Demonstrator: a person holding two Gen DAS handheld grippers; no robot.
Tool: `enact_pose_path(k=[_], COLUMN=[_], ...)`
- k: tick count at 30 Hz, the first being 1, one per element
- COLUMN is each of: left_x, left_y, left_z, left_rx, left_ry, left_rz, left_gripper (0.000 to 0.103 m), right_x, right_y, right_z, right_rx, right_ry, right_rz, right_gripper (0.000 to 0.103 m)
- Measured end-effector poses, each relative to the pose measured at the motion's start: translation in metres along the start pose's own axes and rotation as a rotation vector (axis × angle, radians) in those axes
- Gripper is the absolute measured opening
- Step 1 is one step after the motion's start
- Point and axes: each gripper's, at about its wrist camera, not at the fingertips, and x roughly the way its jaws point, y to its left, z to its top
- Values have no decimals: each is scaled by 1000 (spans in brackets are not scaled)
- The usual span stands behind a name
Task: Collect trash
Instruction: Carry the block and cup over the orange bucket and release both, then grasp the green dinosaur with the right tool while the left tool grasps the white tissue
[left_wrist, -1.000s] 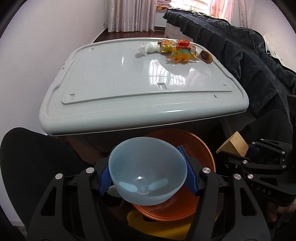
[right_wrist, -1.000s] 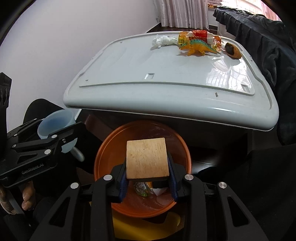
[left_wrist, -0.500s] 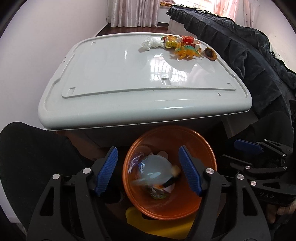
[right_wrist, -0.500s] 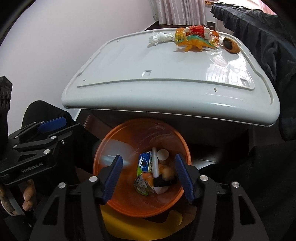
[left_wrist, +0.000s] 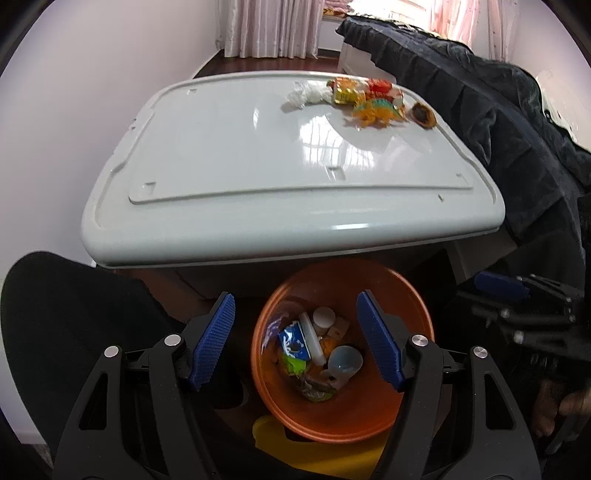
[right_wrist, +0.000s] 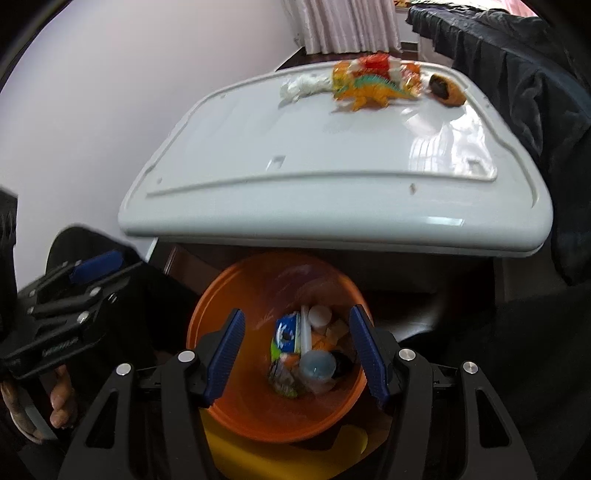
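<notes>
An orange bin (left_wrist: 413, 391) (right_wrist: 236, 398) stands on the floor below the white lid's near edge. Inside lie wrappers, a pale blue cup (left_wrist: 345, 360) (right_wrist: 317, 365), a wooden block (left_wrist: 339, 328) (right_wrist: 337, 329) and a white cap. My left gripper (left_wrist: 295, 338) hangs over the bin, its jaws opening, nothing between them. My right gripper (right_wrist: 295, 349) is open above the same bin, also empty. At the lid's far end remain a white tissue (left_wrist: 304, 95) (right_wrist: 301, 85), snack wrappers (left_wrist: 349, 91) (right_wrist: 373, 66), an orange toy dinosaur (left_wrist: 375, 112) (right_wrist: 364, 92) and a brown scrap (left_wrist: 423, 114) (right_wrist: 445, 89).
The white storage-box lid (left_wrist: 236, 155) (right_wrist: 332, 155) serves as the tabletop. A dark blanket (left_wrist: 480, 96) (right_wrist: 517, 62) covers furniture on the right. A yellow object (left_wrist: 325, 448) lies under the bin. A person's hand (right_wrist: 59, 395) holds the left gripper; dark clothing sits lower left.
The left gripper opened and the blue cup fell into the bin. The right gripper opened and the wooden block dropped in too. Both now stand empty over the bin.
</notes>
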Motion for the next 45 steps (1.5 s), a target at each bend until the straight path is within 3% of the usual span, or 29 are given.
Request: enact_pose_path(k=[7,11,15,19,22,27,35,42,43,44,45], left_x=[1,13,27,38,45,47,44,46,47,47,47], left_y=[9,12,16,22,27,36,46,54,55,55,55], left_z=[42,71,92,100,100,95,92,89,89,89,90], left_rx=[-27,-46,-54,-66,-68,-92,-127,-165,-166,-166,-167], left_ry=[-68,-100,-125,-120,-117,-121,-137,-133,-131,-129,-130], left_rz=[11,17,40,40,42,24,-2,-11,-10,-9,-6], left_gripper=[76,78,78,78,78,78,78,78,78,78,78], right_x=[-2,18,52,89,108,122,144,158,161,162,161], right_y=[-29,-47,-77,-100,-111,-109,-92,-67,-68,-66,-65], right_z=[74,124,171,205,218,236,266,284,283,282,279], right_rx=[0,25,227,442,587,690,780,662,645,624,601], right_ry=[-94,-88,-44,-20,-24,-57,-71,-104,-95,-94,-99], right_rz=[-75,-59,105,150,161,54,6,-27,-32,-40,-44], right_gripper=[63,65,71,71,71,72,77,78,74,59,53])
